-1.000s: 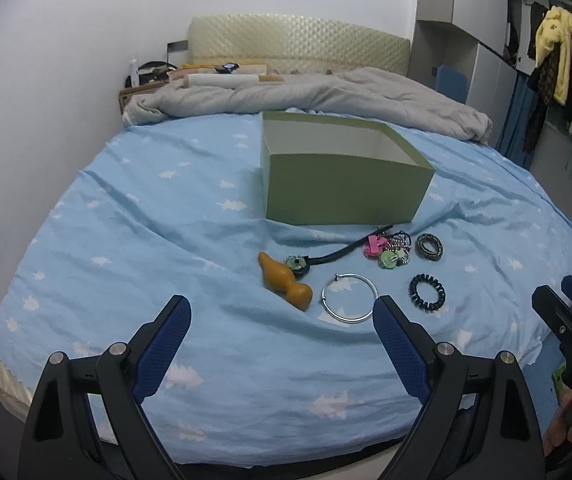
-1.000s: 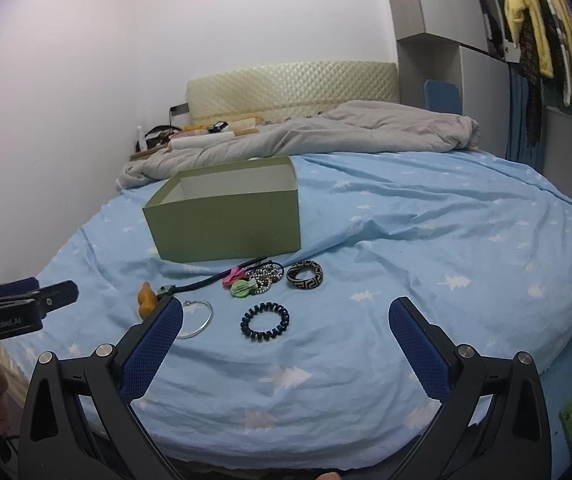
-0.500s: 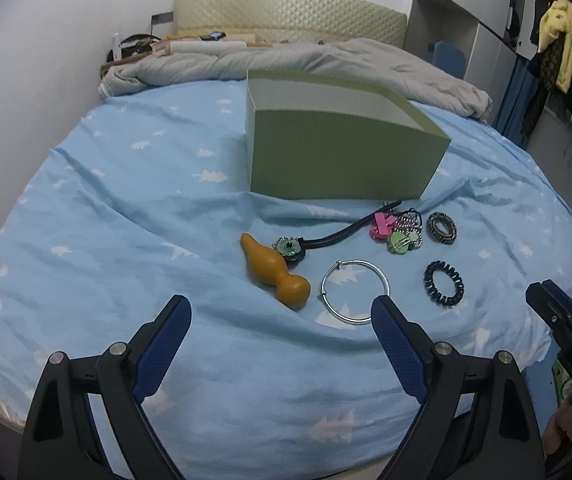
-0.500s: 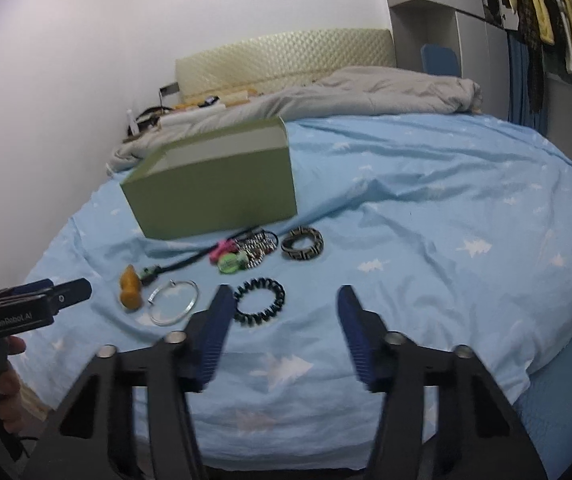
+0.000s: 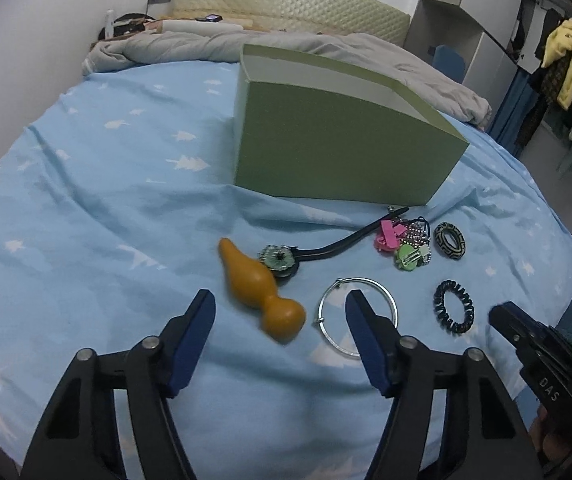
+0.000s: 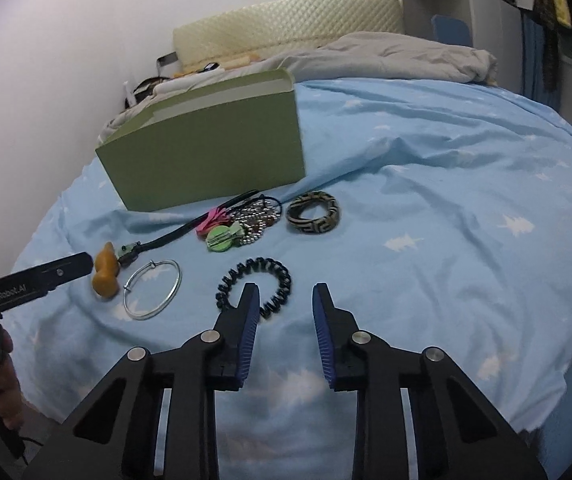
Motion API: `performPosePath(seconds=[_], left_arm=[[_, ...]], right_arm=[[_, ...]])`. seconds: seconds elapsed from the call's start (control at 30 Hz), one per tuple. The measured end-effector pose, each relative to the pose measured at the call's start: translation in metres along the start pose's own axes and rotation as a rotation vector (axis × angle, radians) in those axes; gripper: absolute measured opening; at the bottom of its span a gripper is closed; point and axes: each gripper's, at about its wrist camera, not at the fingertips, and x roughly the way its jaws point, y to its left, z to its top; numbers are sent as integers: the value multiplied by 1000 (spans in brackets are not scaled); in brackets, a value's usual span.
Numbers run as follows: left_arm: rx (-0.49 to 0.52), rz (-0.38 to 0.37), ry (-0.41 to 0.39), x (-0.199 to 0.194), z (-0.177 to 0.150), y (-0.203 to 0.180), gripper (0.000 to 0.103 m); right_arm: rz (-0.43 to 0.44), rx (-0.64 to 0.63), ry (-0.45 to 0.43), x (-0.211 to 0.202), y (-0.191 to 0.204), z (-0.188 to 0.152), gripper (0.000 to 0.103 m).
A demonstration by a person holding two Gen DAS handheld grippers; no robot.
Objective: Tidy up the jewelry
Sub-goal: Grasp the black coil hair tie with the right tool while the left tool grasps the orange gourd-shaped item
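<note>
An orange gourd-shaped piece (image 5: 261, 288) lies on the blue bed sheet (image 5: 85, 208). My left gripper (image 5: 280, 305) hovers just short of it, with the gourd's round end showing between the fingertips. Its jaws are closing and the pads touch nothing. A silver bangle (image 5: 366, 280) lies beside the gourd, partly behind the right finger. My right gripper (image 6: 284, 292) hangs over a black spiral hair tie (image 6: 275, 270). Its jaws are closing too, with only bare sheet between them. The left finger hides part of the tie. An open green box (image 5: 338, 148) stands behind the jewelry.
In front of the box lie a black cord with a green pendant (image 5: 279, 258), pink and green clips with a bead chain (image 5: 402, 244), and a patterned bangle (image 6: 314, 229). A grey duvet (image 5: 205, 46) and a padded headboard are at the back. A wardrobe with hanging clothes is on the right.
Both grippers have come down and closer to the jewelry. The left jaws have narrowed somewhat. The right jaws have narrowed a lot from fully wide.
</note>
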Motion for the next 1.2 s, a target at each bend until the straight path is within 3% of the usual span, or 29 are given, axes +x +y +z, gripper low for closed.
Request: performPosePath(seconds=[0.1, 0.37, 0.5, 0.6, 0.87, 1.2], left_arm=[[-5, -4, 22, 13, 0, -1, 57], [-6, 20, 41, 29, -2, 1, 56], [-8, 16, 43, 35, -4, 0, 45], [-13, 10, 49, 38, -5, 3, 27], [-17, -5, 35, 22, -3, 6, 27], [21, -38, 11, -13, 0, -1, 27]], right_arm=[[-7, -6, 21, 16, 2, 7, 19], [-20, -22, 74, 44, 3, 5, 16], [-38, -60, 71, 47, 9, 5, 15], [-54, -71, 74, 49, 12, 5, 11], [-40, -56, 62, 40, 12, 5, 6], [-26, -34, -23, 4, 15, 17, 6]])
